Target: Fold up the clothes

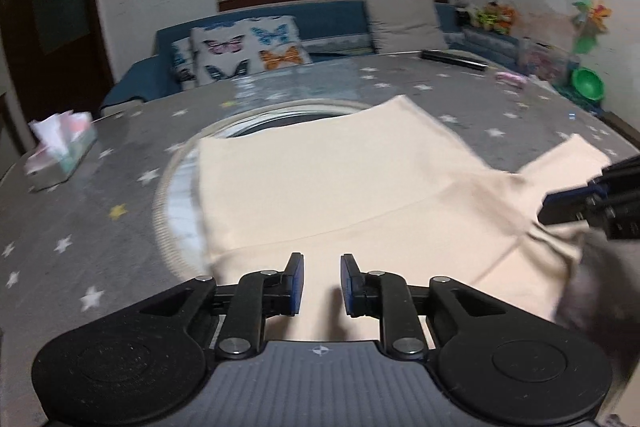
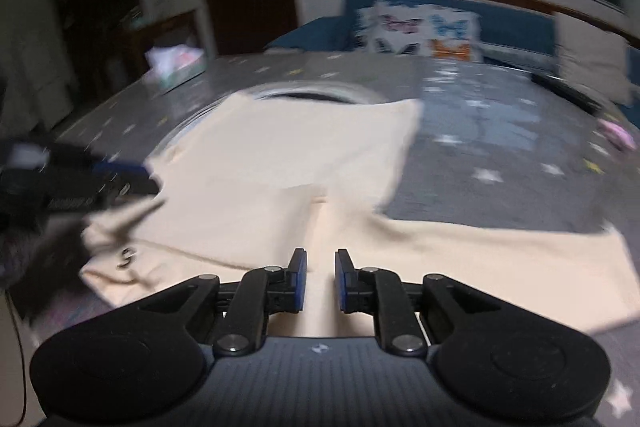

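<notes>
Left gripper (image 1: 322, 269), jaws narrowly parted, nothing between them, over the near edge of the cream garment (image 1: 340, 179); garment spread on the star-patterned table (image 1: 80, 227); soft, light, limp, likely best pinched at hem or corner; right gripper (image 2: 321, 267), jaws likewise narrowly apart, empty, above the sleeve.

The counter (image 1: 120, 155), covered in grey star-print cloth, carries a cream garment (image 1: 340, 187) spread flat over a round glass turntable (image 1: 176, 203), a tissue box (image 1: 60, 151) at its left edge, and a dark remote (image 1: 454, 60) far back.
</notes>
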